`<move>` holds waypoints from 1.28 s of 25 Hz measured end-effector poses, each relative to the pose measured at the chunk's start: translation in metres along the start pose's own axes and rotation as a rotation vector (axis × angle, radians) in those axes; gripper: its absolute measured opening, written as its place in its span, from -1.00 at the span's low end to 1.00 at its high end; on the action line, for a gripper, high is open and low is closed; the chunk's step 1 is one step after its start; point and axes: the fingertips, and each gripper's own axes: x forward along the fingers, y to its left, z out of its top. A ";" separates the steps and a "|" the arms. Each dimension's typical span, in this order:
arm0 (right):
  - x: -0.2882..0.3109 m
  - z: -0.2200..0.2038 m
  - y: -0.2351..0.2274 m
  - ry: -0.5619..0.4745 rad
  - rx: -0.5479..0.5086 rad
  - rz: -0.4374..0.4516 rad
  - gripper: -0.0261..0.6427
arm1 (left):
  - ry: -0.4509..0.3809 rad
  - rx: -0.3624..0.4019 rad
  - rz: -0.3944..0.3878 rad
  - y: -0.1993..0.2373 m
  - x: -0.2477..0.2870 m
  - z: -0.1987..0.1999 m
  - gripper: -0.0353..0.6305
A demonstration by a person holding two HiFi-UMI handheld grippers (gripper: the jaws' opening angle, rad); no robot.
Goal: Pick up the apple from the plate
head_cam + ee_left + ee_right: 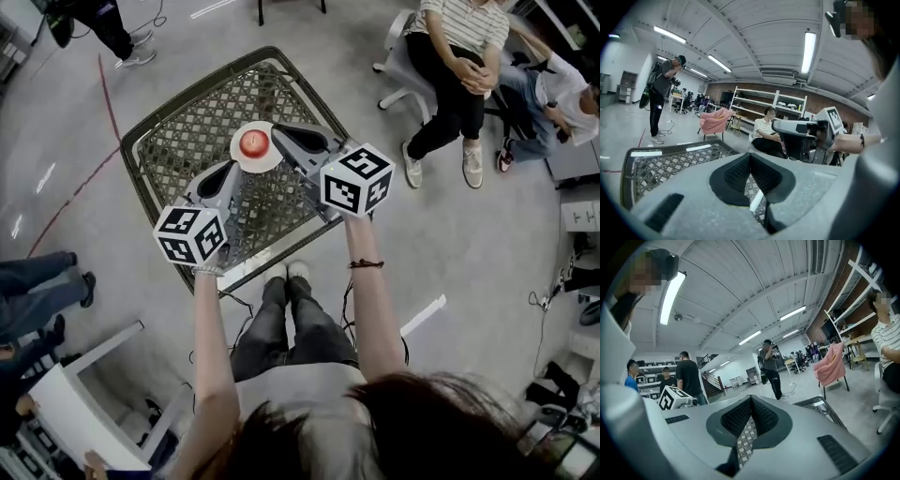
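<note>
Our counter [183, 141] lies bare to the left of the plate [240, 156] and beyond it, so a claw could pass there inside the raised rim [197, 92]. Our left claw [228, 171] takes the plate's near-left side and our right claw [281, 137] its right side. Both have their jaws pressed together, and each stands in the other's way across the plate. The room straight above the apple [254, 143] is open. A seated person [455, 66] sits well apart at the far right.

The right gripper [750, 400] has its jaws pressed together with nothing between them. A lattice table [818, 405] shows through the slit below, its corner jutting out at right, and a pink chair [829, 365] stands beyond.
</note>
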 end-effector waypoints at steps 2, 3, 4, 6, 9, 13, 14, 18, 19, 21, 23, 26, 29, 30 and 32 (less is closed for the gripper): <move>0.004 -0.011 -0.008 0.021 0.001 -0.001 -0.89 | 0.026 0.017 0.012 0.009 0.007 -0.010 -0.86; 0.006 -0.018 -0.012 0.032 0.004 -0.003 -0.89 | 0.039 0.023 0.017 0.013 0.011 -0.015 -0.86; 0.009 -0.025 -0.015 0.043 0.008 -0.004 -0.89 | 0.052 0.028 0.023 0.016 0.014 -0.020 -0.86; 0.013 -0.037 -0.022 0.062 0.013 -0.007 -0.89 | 0.075 0.040 0.032 0.024 0.021 -0.029 -0.86; 0.019 -0.053 -0.033 0.082 0.021 -0.013 -0.89 | 0.109 0.066 0.037 0.034 0.033 -0.041 -0.86; 0.023 -0.073 -0.049 0.107 0.025 -0.019 -0.89 | 0.152 0.088 0.024 0.040 0.051 -0.057 -0.86; 0.024 -0.078 -0.051 0.111 0.028 -0.020 -0.89 | 0.161 0.090 0.022 0.041 0.055 -0.062 -0.86; 0.024 -0.097 -0.059 0.126 0.047 -0.027 -0.89 | 0.203 0.107 0.021 0.048 0.065 -0.078 -0.86; 0.024 -0.100 -0.062 0.128 0.051 -0.032 -0.89 | 0.210 0.107 0.021 0.050 0.067 -0.081 -0.86; 0.027 -0.106 -0.067 0.131 0.059 -0.038 -0.89 | 0.223 0.105 0.024 0.056 0.071 -0.086 -0.85; 0.030 -0.115 -0.074 0.139 0.062 -0.040 -0.89 | 0.235 0.110 0.028 0.060 0.078 -0.092 -0.81; 0.033 -0.129 -0.085 0.150 0.064 -0.043 -0.89 | 0.251 0.129 0.030 0.064 0.089 -0.102 -0.63; 0.035 -0.135 -0.090 0.150 0.068 -0.044 -0.89 | 0.258 0.137 0.033 0.068 0.095 -0.106 -0.56; 0.035 -0.137 -0.091 0.152 0.068 -0.043 -0.89 | 0.259 0.141 0.034 0.069 0.097 -0.107 -0.52; 0.036 -0.141 -0.092 0.155 0.068 -0.044 -0.89 | 0.262 0.150 0.037 0.071 0.100 -0.109 -0.48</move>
